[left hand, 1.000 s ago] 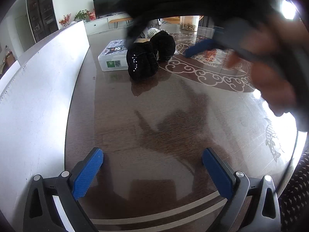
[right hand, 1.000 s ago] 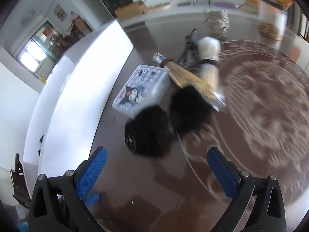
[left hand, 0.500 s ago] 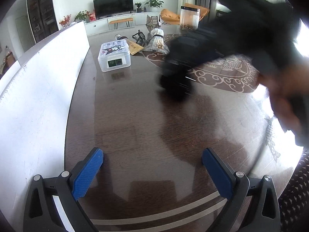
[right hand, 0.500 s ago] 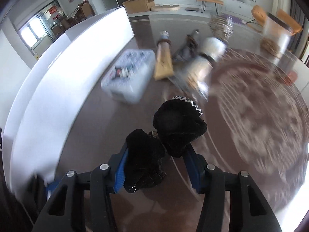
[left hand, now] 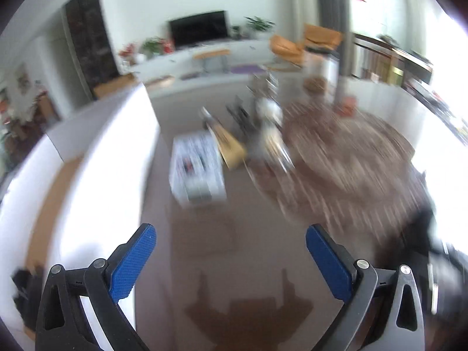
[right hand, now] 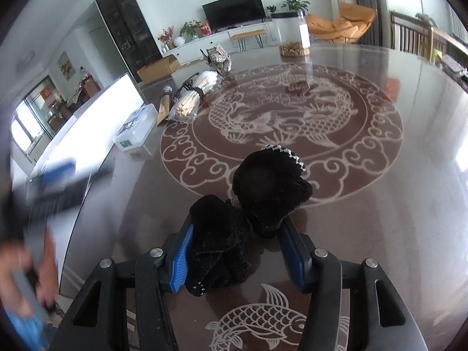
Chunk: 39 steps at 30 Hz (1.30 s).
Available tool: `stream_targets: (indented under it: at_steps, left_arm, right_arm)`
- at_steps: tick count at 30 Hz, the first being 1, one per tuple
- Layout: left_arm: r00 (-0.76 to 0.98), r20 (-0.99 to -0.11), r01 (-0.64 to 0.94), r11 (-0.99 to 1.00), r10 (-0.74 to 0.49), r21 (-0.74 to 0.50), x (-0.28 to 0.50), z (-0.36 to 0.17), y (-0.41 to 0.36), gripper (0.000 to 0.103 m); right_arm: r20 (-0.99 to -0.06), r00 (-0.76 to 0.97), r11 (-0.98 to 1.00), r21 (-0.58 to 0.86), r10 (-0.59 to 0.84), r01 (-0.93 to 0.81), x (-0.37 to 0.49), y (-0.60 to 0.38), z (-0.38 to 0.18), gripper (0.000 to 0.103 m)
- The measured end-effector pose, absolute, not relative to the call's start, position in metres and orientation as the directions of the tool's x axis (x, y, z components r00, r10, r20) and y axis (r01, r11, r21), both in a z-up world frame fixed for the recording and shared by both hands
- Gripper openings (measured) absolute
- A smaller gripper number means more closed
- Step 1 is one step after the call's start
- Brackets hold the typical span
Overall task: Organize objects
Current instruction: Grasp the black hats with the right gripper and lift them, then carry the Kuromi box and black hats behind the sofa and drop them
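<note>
1. While the right gripper (right hand: 237, 259) sits low over the table (right hand: 395, 204), its blue fingers (right hand: 181, 263) are drawn in on a black fuzzy cloth bundle (right hand: 248, 213) — the near lobe is pinched between them.
2. That bundle's far lobe, trimmed with a line of small white beads, pokes forward past the fingertips and lies just at the edge of the round dragon pattern (right hand: 280, 117) inlaid in the table.
3. Farther off, toward the left side of the table, lies a clear lidded plastic box (right hand: 134, 131); just beyond it are a bagged bundle of pale sticks (right hand: 190, 102) and a tall clear jar (right hand: 292, 33).
4. The left gripper (left hand: 231, 260) has its fingers (left hand: 131, 263) spread wide with nothing between them — its view is heavily motion-blurred.
5. Ahead of it, that blurred view shows the same plastic box (left hand: 197, 169) on the table (left hand: 257, 248), with a white wall panel (left hand: 111, 161) along the left.
</note>
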State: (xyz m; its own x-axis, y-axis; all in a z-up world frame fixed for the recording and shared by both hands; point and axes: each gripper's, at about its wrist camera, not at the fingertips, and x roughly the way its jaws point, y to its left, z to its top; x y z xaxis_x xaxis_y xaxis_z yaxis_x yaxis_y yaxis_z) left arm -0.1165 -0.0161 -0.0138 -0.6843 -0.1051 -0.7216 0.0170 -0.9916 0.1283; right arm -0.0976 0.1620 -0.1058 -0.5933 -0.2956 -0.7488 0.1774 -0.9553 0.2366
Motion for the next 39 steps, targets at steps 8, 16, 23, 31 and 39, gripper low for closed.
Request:
stream_targets:
  at_steps: [8,16,23,31,39]
  left_arm:
    - [-0.531,-0.821,0.236,-0.967,-0.209,0.093,-0.241,-0.057,-0.047,0.103]
    - [-0.562,-0.816,0.208,-0.978,-0.134,0.018,-0.241,-0.075,-0.059,0.061]
    - [-0.589,-0.808,0.018,-1.0,-0.01,-0.001,-0.138,-0.081,-0.025,0.061]
    - [-0.589,-0.808,-0.029,-1.0,0.011,0.007,-0.098,-0.081,-0.026,0.087]
    - [-0.605,-0.796,-0.068,-0.998,0.031,0.013,-0.089,-0.073,-0.029,0.06]
  right_arm:
    - [-0.743,-0.604,-0.957,0.207,-0.288,0.201,-0.09,0.16,-0.108,0.055]
    - [-0.743,-0.61,-0.961,0.232,-0.275,0.152,-0.09,0.175,-0.107,0.056]
    - [-0.737,-0.614,-0.959,0.23,-0.282,0.165,-0.087,0.174,-0.105,0.059]
    - [-0.714,-0.624,-0.945,0.292,-0.319,0.149,-0.082,0.182,-0.101,0.081]
    - [-0.755,-0.587,-0.954,0.188,-0.292,0.234,-0.086,0.149,-0.107,0.057]
